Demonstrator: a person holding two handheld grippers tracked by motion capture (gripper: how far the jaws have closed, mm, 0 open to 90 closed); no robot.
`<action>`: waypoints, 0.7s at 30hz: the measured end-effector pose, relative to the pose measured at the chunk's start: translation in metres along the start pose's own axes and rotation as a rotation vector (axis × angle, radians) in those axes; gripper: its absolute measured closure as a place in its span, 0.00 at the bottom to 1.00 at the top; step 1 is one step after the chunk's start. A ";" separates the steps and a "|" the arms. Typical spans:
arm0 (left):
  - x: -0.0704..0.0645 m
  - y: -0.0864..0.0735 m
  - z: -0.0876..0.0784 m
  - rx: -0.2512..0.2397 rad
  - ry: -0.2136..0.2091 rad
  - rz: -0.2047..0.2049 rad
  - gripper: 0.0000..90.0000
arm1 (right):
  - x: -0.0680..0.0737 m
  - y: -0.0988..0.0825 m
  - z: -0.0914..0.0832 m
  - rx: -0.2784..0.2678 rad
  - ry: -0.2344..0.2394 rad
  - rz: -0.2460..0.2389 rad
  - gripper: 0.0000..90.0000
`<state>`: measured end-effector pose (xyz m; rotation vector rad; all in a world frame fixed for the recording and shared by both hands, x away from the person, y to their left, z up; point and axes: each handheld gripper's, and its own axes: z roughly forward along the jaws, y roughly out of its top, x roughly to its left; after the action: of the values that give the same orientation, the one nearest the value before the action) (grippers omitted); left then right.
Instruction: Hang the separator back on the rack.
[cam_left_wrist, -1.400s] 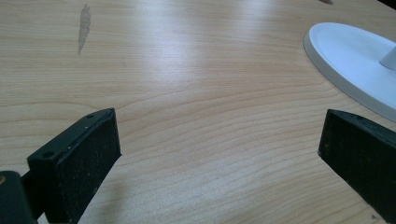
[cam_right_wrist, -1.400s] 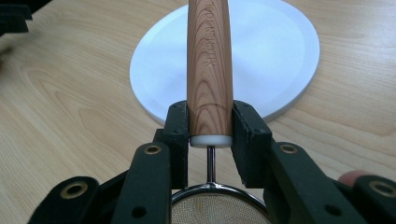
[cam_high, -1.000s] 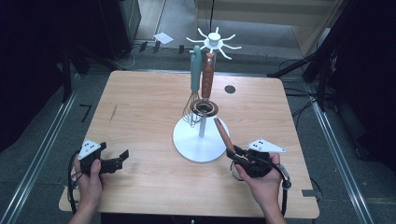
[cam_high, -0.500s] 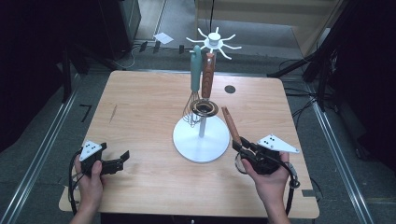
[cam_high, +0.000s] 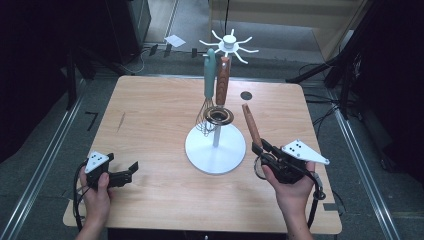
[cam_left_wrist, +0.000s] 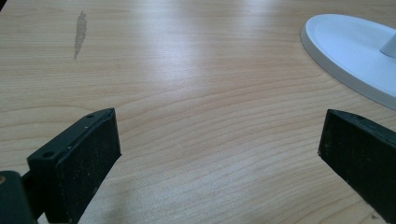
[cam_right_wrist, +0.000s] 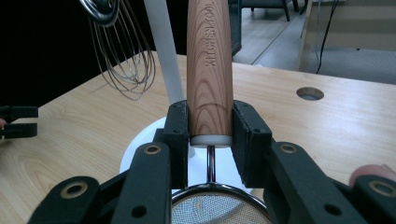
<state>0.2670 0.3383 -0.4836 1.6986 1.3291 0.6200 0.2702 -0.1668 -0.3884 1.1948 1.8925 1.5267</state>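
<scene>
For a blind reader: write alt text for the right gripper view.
The right gripper clamps a wooden-handled strainer upright, mesh toward the camera. Behind stand a white rack, a hanging whisk and the table.

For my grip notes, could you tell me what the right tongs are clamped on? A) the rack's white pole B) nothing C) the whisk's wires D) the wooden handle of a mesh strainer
D: the right tongs press both pads on the strainer's wooden handle, mesh bowl below.

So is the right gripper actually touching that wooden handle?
Touching. In the right gripper view, the right gripper has both pads pressed against the wooden handle, no gap either side.
</scene>
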 end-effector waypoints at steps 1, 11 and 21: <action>0.000 0.000 0.000 -0.001 0.000 0.000 0.00 | 0.000 0.002 0.000 -0.008 0.002 -0.001 0.79; 0.000 0.000 0.000 -0.003 0.004 0.000 0.00 | 0.010 0.017 -0.003 -0.065 0.024 -0.019 0.79; 0.000 0.000 -0.001 -0.009 0.008 -0.003 0.00 | 0.018 0.028 -0.007 -0.113 0.038 -0.012 0.79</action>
<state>0.2661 0.3388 -0.4835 1.6878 1.3325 0.6308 0.2653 -0.1552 -0.3565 1.1110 1.8079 1.6377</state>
